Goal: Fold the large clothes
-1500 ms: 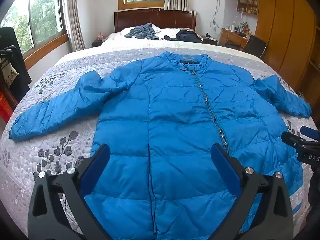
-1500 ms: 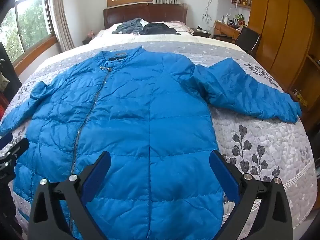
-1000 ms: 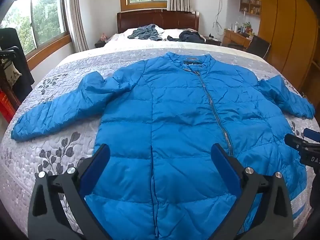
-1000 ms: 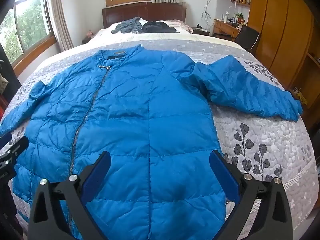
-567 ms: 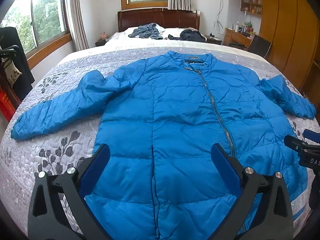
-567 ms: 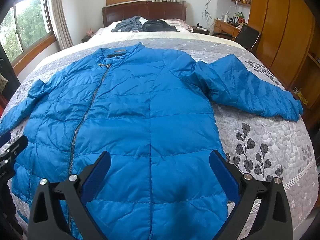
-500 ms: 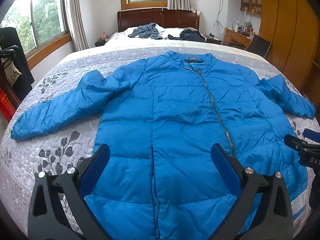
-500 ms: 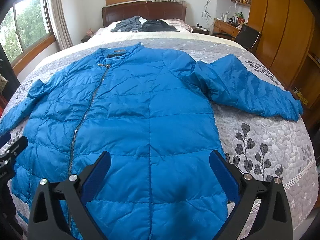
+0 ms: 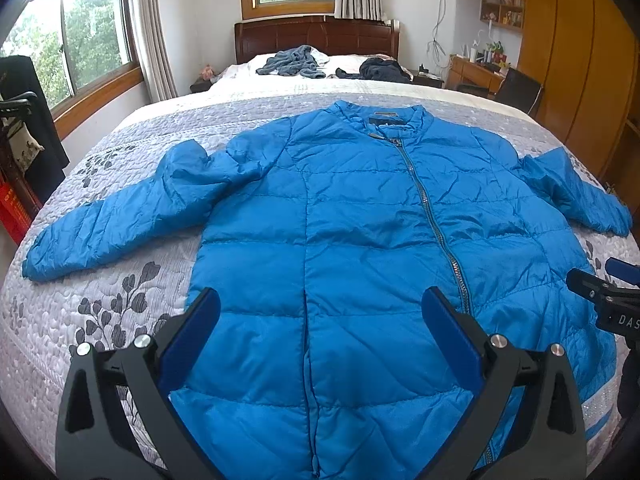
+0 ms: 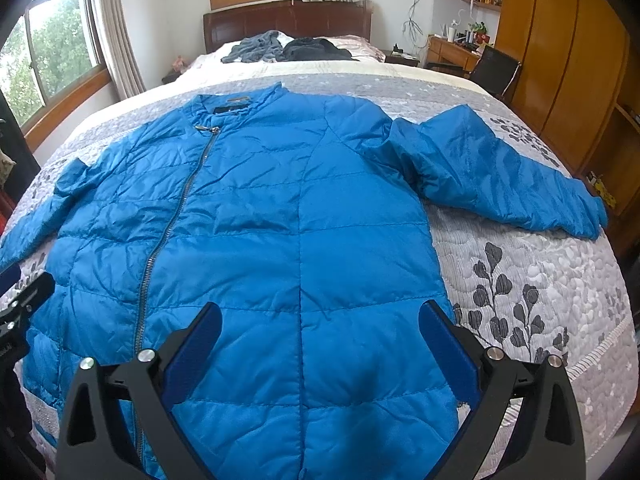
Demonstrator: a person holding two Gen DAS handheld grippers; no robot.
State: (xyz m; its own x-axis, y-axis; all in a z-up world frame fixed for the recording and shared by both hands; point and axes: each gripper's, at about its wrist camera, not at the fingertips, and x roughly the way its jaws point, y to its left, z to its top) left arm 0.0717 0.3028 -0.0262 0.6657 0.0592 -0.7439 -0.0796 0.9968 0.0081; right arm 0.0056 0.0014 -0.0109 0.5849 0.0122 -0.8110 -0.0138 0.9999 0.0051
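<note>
The bed [image 9: 120,312], covered in a grey quilt printed with dark leaves, fills both views. Spread flat across it lies the blue puffer jacket [image 9: 360,232], front up, zipped closed, collar toward the wooden headboard [image 9: 316,36] and hem at the near edge. Both sleeves lie stretched out to the sides on the quilt. Compared with a second and a half ago, the jacket has not shifted on the bed; it only sits a little lower and squarer in each view, so the cameras have drawn back and up slightly. Over the last half second nothing has changed.

Two crumpled garments, a grey-blue garment [image 9: 292,62] and a dark garment [image 9: 380,69], rest near the pillows, well apart from the jacket.

The left gripper [image 9: 320,316] hovers over the hem left of the zipper, its blue-padded jaws spread wide and holding nothing, as before. The right gripper [image 10: 318,320] hangs over the other half of the hem, equally released and empty, clear of the fabric.
</note>
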